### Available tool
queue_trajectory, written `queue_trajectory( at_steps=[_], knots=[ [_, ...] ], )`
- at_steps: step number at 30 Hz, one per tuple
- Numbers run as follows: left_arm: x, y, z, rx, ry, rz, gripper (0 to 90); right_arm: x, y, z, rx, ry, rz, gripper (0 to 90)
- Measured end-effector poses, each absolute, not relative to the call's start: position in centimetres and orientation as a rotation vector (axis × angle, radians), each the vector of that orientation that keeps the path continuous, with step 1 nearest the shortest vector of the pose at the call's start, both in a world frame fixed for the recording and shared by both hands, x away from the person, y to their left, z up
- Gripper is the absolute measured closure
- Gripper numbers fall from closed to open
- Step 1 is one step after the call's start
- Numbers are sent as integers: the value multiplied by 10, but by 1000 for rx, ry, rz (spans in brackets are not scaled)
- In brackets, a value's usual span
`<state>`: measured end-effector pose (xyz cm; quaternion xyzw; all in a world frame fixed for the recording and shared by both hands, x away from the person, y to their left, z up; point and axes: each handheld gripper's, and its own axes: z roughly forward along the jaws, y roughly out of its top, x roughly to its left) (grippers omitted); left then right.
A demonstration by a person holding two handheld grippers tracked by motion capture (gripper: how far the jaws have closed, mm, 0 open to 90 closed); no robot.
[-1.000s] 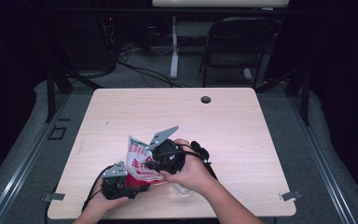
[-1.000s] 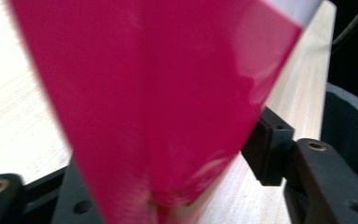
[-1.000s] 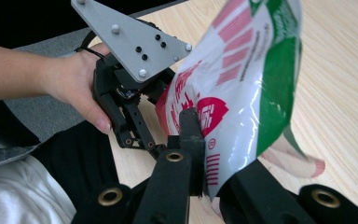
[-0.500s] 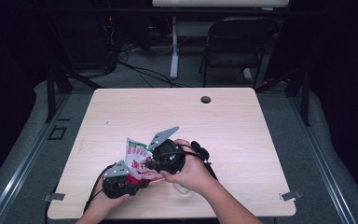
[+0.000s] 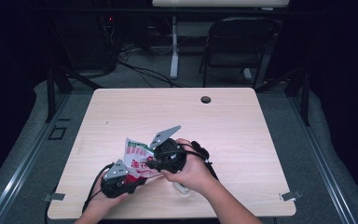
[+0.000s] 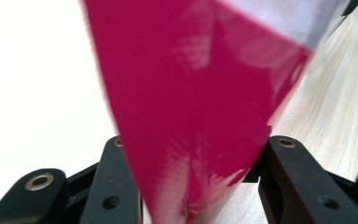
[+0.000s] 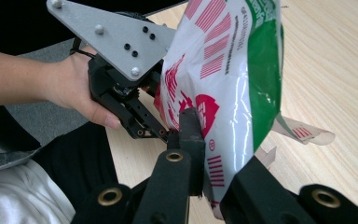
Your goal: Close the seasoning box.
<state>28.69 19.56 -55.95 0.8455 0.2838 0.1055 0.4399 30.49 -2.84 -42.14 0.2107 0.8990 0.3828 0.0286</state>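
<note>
A red, white and green snack bag (image 5: 137, 156) is held up just above the front of the table between both grippers. My right gripper (image 5: 151, 163) comes from the right and is shut on the bag's (image 7: 228, 70) lower part, one black finger (image 7: 191, 135) pressed on its printed face. My left gripper (image 5: 135, 176) comes from the lower left. Its jaws have just been closing with the bag's red corner (image 6: 196, 116) between them, and they now pinch it. In the right gripper view the left gripper (image 7: 156, 128) touches the bag's left edge.
The light wooden table (image 5: 242, 140) has a round cable hole (image 5: 205, 99) near its far edge. A small scrap of wrapper (image 7: 303, 133) lies on the wood beside the bag. A dark folding chair (image 5: 242, 46) stands beyond the table.
The left gripper's jaws have drawn in on the bag's lower corner. Both hands have stayed where they were, and the bag has hardly shifted.
</note>
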Motion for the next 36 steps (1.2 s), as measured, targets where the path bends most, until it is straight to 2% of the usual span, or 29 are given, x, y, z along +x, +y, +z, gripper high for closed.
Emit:
queue_trajectory(
  at_steps=[10, 21, 27, 36],
  knots=[
    [282, 193, -552, 2143, 683, 372, 638, 306, -34, -422, 675, 2769, 1209, 899],
    [280, 195, -545, 2140, 668, 489, 641, 307, -53, -417, 730, 2716, 1293, 713],
    [280, 196, -543, 2150, 665, 558, 642, 305, -69, -415, 750, 2675, 1349, 679],
    [283, 196, -541, 2163, 668, 625, 643, 305, -93, -416, 822, 2609, 1389, 673]
  ],
)
